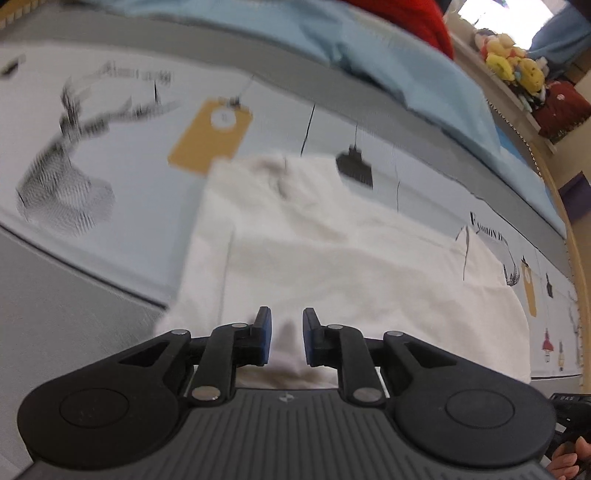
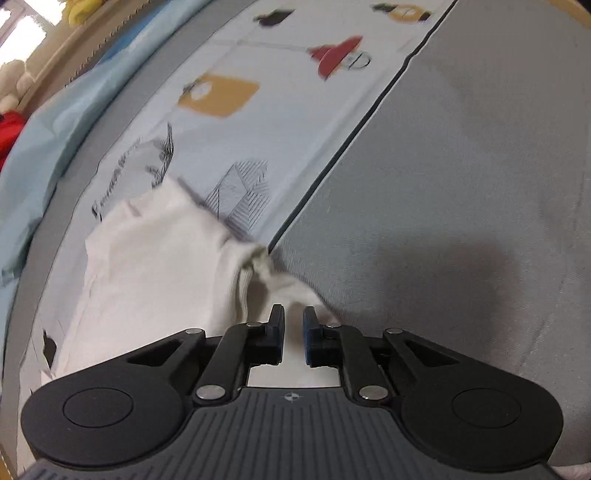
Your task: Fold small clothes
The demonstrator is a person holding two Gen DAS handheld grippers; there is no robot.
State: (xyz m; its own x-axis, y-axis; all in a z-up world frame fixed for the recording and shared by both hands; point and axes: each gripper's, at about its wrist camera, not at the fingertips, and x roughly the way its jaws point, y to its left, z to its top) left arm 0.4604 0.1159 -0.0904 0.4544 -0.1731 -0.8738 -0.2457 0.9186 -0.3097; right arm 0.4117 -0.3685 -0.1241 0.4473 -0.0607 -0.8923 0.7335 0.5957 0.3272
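Left wrist view: blurred throughout. Left gripper (image 1: 287, 334) pointing steeply down at a white garment (image 1: 332, 251), jaws standing slightly apart with a fold of the white cloth rising into the gap between the blue pads; whether the pads actually press on it, cannot tell. Garment spread across a pale printed sheet (image 1: 122, 122), covering part of a yellow tag print (image 1: 210, 136) and reaching up beside a black lamp print (image 1: 354, 168). To the lower left, a plain grey cover (image 1: 66, 317), met by the sheet along a dark seam. Beyond the sheet, a light blue cloth (image 1: 388, 70) bunched along the far edge, something red (image 1: 413, 18) behind it, and soft toys (image 1: 513, 66) on a ledge at upper right. At the bottom right corner, fingertips of a person's hand (image 1: 569, 458) on a black handle.

Right wrist view: right gripper (image 2: 293, 334) also angled down, jaws narrowly parted, white cloth showing in the gap and bunched just ahead of the tips; a firm pinch not clearly visible. Garment (image 2: 159, 266) lying left of the tool, one crumpled corner drawn toward the tips, right at the dark seam between the printed sheet (image 2: 288, 110) and the grey cover (image 2: 461, 184). Tool's shadow falling on the grey cover to the right. Light blue cloth (image 2: 48, 129) along the left edge.
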